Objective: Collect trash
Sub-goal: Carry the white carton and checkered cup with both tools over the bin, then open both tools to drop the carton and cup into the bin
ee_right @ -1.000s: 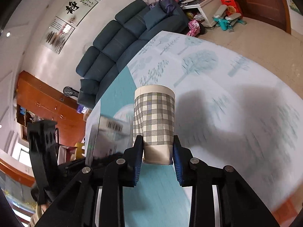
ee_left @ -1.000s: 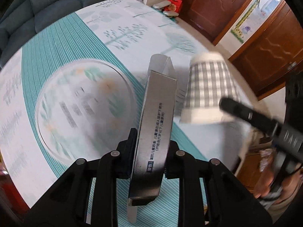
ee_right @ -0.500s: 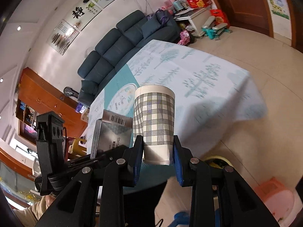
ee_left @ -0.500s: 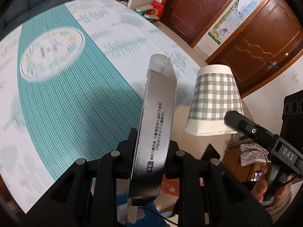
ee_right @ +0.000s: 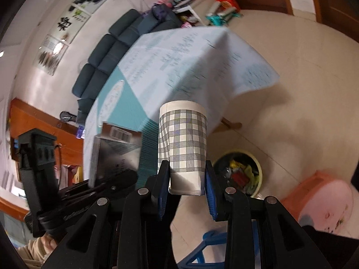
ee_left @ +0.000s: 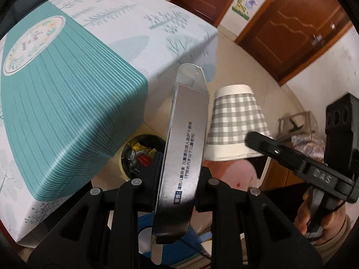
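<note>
Open floor (ee_right: pixel 291 94) beyond table edge (ee_right: pixel 253 51) — bin (ee_right: pixel 258 163) below

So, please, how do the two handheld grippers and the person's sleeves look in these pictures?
Both grippers are matte black plastic with silver round pins at the finger joints. The right gripper has blue pads inside its fingers, and raised letters "DAS" show on its side in the left wrist view. The left gripper has black pads. A thin black cord hangs under the right handle. The sleeves are beige.

Black plastic left hand-held gripper (ee_left: pixel 179 174) with silver screws, right hand-held gripper (ee_right: pixel 187 188) with blue pads, beige sleeve (ee_left: pixel 332 242)
</note>
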Action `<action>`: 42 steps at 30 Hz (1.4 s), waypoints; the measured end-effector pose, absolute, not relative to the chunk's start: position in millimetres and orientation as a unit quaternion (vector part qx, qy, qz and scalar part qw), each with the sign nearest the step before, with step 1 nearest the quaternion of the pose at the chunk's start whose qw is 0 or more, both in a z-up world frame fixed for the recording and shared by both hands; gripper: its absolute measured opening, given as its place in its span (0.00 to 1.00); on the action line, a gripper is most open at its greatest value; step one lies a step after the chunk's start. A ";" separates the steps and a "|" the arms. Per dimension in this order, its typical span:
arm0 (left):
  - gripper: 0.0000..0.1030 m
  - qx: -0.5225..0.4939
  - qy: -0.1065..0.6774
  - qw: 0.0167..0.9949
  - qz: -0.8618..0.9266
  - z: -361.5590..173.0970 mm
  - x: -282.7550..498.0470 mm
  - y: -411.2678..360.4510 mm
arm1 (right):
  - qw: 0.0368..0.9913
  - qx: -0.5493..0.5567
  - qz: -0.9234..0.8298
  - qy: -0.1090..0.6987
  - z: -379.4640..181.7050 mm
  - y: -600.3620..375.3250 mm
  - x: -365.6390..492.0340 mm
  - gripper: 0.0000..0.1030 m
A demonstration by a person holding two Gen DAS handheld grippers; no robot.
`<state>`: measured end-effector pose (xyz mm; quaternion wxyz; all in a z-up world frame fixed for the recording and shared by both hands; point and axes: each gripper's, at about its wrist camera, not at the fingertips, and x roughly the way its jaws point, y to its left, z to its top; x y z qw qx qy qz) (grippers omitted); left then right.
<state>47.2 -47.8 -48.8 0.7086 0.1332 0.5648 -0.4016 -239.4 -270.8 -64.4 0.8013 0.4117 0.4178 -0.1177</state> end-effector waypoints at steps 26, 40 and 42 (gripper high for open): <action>0.19 0.297 0.627 0.631 -0.347 -245.7 24.0 -105.9 | 0.664 0.388 -0.164 0.617 -286.5 -270.6 -184.5 0.28; 0.19 0.339 0.670 0.586 -0.305 -327.5 46.2 -138.5 | 0.613 0.405 -0.175 0.656 -354.6 -285.1 -174.8 0.28; 0.19 0.340 0.676 0.578 -0.305 -337.3 49.3 -143.9 | 0.608 0.409 -0.173 0.658 -359.9 -284.7 -172.5 0.28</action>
